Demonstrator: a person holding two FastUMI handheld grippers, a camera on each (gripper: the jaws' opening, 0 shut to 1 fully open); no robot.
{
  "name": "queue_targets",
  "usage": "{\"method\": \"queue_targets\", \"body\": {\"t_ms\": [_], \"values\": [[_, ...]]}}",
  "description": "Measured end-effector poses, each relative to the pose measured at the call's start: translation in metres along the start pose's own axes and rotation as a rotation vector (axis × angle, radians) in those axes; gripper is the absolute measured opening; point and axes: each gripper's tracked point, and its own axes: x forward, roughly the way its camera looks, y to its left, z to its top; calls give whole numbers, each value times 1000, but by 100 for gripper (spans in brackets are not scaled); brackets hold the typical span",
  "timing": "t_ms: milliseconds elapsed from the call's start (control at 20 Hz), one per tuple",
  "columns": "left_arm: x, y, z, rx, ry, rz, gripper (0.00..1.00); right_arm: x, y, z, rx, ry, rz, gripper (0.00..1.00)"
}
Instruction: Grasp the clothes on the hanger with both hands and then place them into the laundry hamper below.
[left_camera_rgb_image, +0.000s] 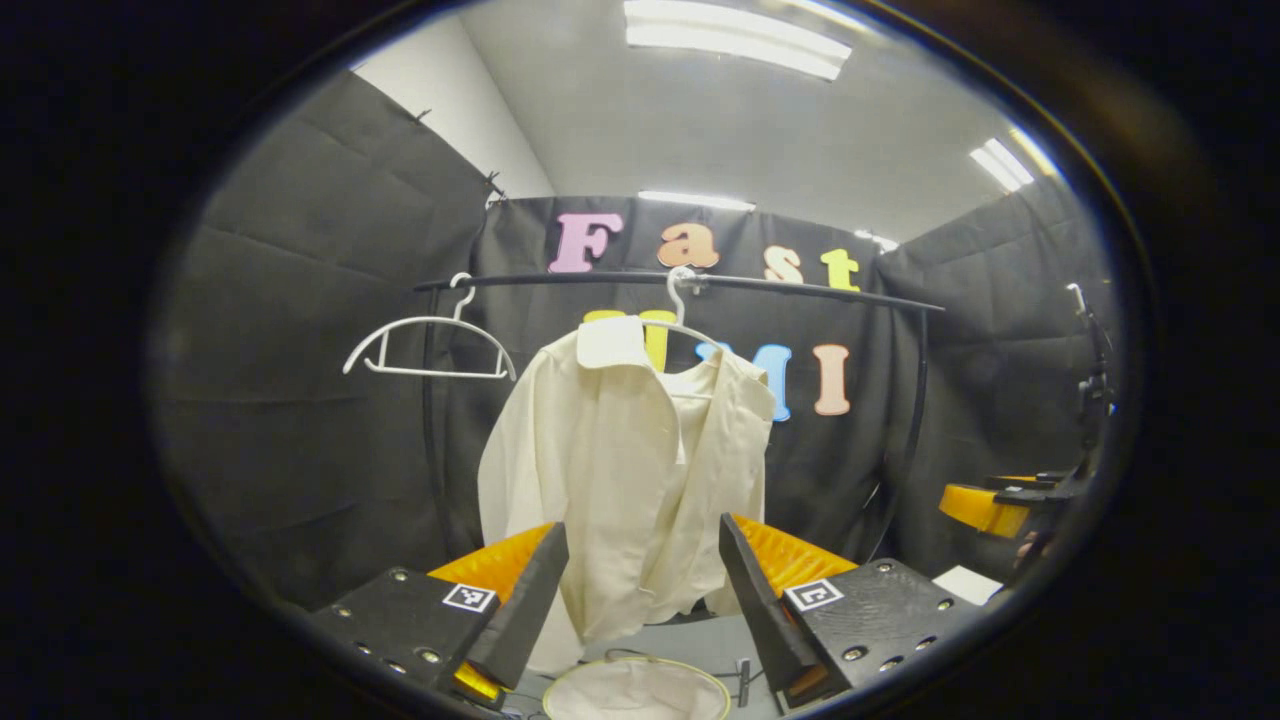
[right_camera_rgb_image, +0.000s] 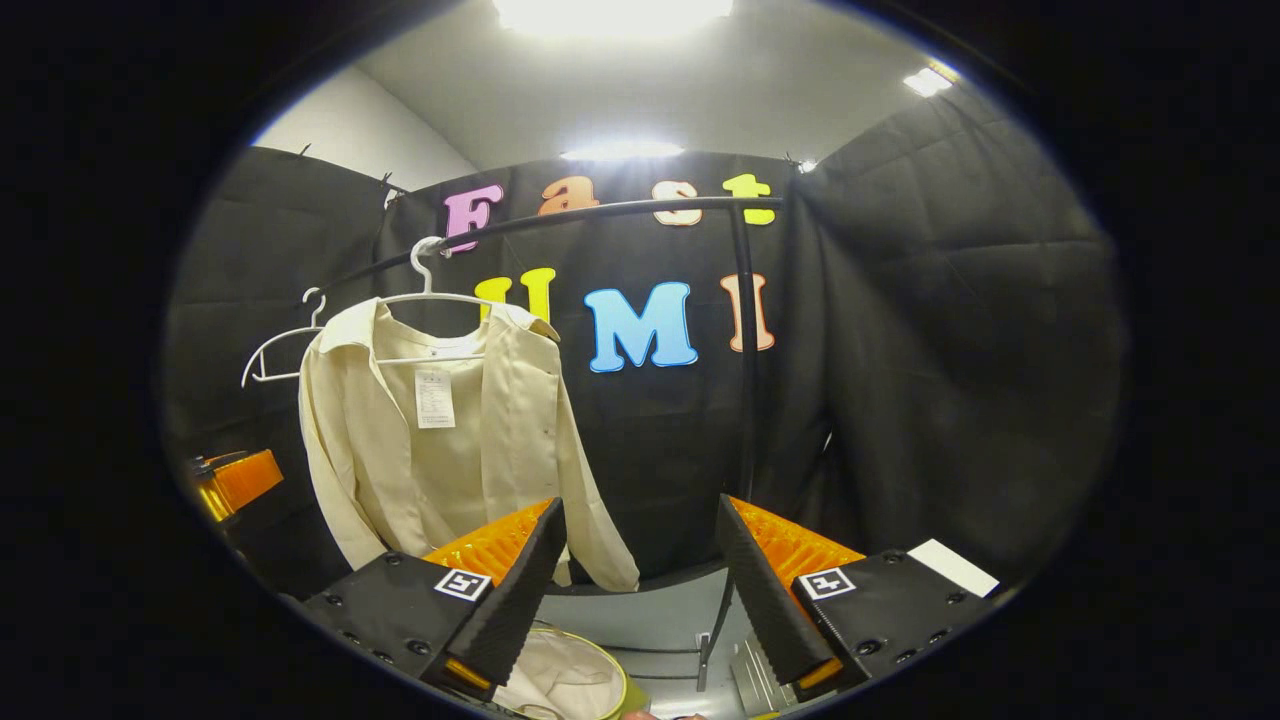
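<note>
A cream collared cloth shirt (left_camera_rgb_image: 625, 470) hangs on a white plastic hanger (left_camera_rgb_image: 680, 300) from the black rail (left_camera_rgb_image: 800, 288) — both claws, left (left_camera_rgb_image: 640, 590) and right (right_camera_rgb_image: 635, 590), gape empty above the round fabric hamper (left_camera_rgb_image: 636, 690).

A plain cream shirt (left_camera_rgb_image: 620, 470) hangs on a white hanger (right_camera_rgb_image: 430, 290); beside it, a second white hanger (left_camera_rgb_image: 430, 345) is bare, both on a black rail (left_camera_rgb_image: 800, 288). The hamper (left_camera_rgb_image: 636, 690) below has an off-white lining and a yellow-green rim
</note>
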Motion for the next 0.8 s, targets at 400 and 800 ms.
{"method": "queue_targets", "body": {"t_ms": [400,800], "values": [[61,-14,24,-88,-4,38,89,31,5,12,12,3,35,92],[139,-9,41,-112,7,177,89,90,-10,0,20,38,72,92]]}}
